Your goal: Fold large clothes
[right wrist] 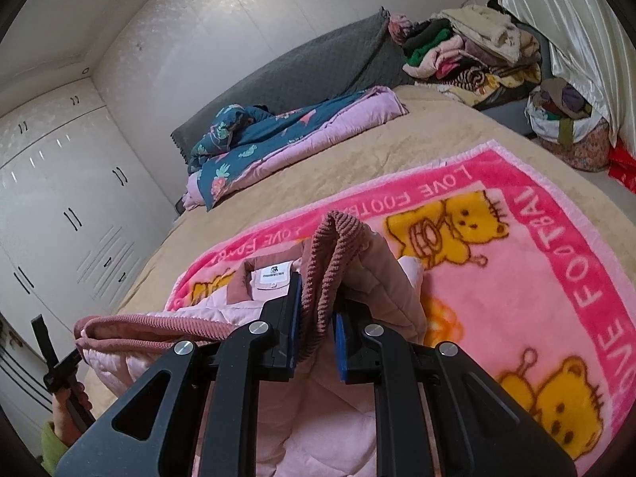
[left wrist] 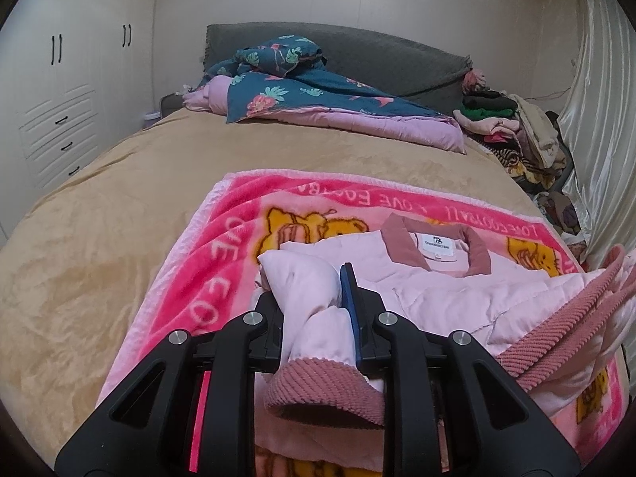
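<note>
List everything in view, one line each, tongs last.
jacket: 1, pale pink with dusty-rose ribbed trim, on the blanket
blanket: 1, pink with yellow bears, on the bed
bed cover: 1, tan
quilt: 1, teal floral over lilac, near the headboard
headboard: 1, grey
clothes pile: 1, mixed colours, far bedside
wardrobe: 1, white, left wall
curtain: 1, cream, right
left tongs: black, shut on jacket sleeve
right tongs: black, shut on jacket hem

Left wrist view: looks forward and down along its fingers [left wrist: 349, 290], close over the pink jacket [left wrist: 437, 290], the headboard [left wrist: 357, 55] far beyond the fingertips. Right wrist view: same close downward look, rolled (horizon tilts). Both share jacket collar, pink blanket [right wrist: 516, 262], quilt [right wrist: 278, 139], wardrobe [left wrist: 59, 99].
</note>
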Tool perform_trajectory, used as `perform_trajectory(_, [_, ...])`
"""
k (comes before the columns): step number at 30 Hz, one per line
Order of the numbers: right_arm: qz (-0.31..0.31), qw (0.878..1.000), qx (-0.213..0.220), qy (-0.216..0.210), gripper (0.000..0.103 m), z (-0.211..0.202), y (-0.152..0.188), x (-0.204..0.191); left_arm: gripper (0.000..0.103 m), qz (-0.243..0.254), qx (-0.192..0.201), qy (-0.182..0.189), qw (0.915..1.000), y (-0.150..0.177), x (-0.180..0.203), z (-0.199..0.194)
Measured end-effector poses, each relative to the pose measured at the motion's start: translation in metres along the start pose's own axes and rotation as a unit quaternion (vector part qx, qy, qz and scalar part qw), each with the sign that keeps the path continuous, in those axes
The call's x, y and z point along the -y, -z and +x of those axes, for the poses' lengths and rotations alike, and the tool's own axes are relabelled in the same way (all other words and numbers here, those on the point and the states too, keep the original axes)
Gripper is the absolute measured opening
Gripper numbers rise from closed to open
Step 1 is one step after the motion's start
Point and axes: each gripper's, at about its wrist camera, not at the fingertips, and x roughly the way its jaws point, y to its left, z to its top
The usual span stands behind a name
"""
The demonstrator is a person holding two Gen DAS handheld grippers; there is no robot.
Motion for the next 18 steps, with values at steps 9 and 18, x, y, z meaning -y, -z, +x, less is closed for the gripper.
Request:
perform_trajectory(9, [0.052, 0.998, -0.009, -0.043, 0.038, 0.015, 0.0, 0.018, 0.014, -0.002, -0.015, 0.001, 0.9999, 0.004, -0.003, 0.021])
perform_trajectory(18, [0.029, 0.999, -0.001, -0.043, 0.067, 0.015, 0.011, 0.02, 0.016, 0.002, -0.03, 0.008, 0.9995, 0.008, 0.001, 0.044])
